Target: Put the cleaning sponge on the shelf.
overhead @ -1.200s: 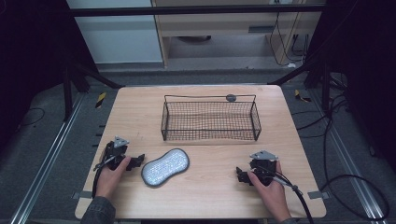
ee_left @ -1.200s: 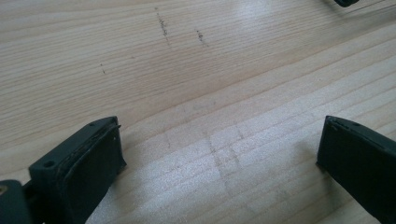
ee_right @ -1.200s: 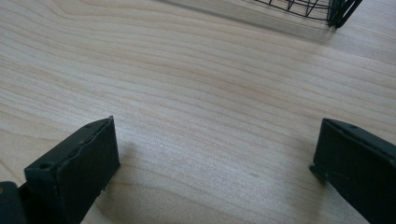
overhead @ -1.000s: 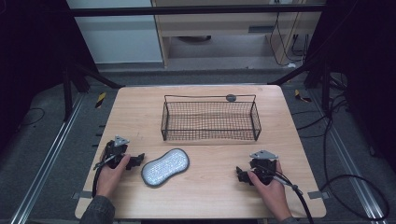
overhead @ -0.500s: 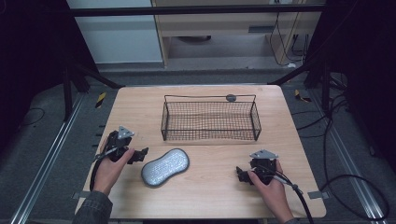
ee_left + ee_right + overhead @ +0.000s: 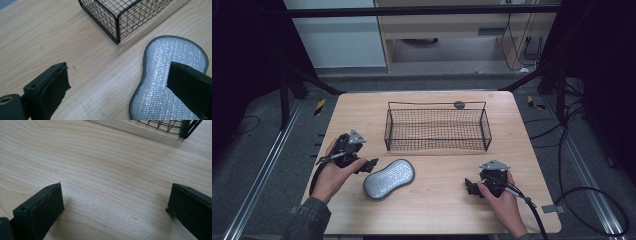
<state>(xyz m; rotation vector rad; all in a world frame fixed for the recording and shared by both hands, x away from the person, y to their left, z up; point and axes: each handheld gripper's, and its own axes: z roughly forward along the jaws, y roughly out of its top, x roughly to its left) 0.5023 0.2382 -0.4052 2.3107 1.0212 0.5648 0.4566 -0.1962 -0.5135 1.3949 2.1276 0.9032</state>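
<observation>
A silver mesh scouring pad (image 6: 389, 178) lies flat on the wooden table, front left of centre. My left gripper (image 6: 370, 165) is open just left of it, raised a little off the table. In the left gripper view the pad (image 6: 165, 72) lies under the right jaw, with bare wood between the jaws (image 6: 117, 92). A black wire basket (image 6: 437, 127) stands empty behind the pad. My right gripper (image 6: 469, 187) is open near the front right, low over bare wood (image 6: 117, 202).
A small dark round object (image 6: 459, 104) sits on the table behind the basket's far rim. The basket's near corner (image 6: 117, 27) stands close ahead of the left gripper. Cables trail off the table's (image 6: 362, 110) front right edge.
My left gripper has lifted and swung toward the basket, now angled over the pad's left end. The pad has shifted slightly. The right gripper has stayed put.
</observation>
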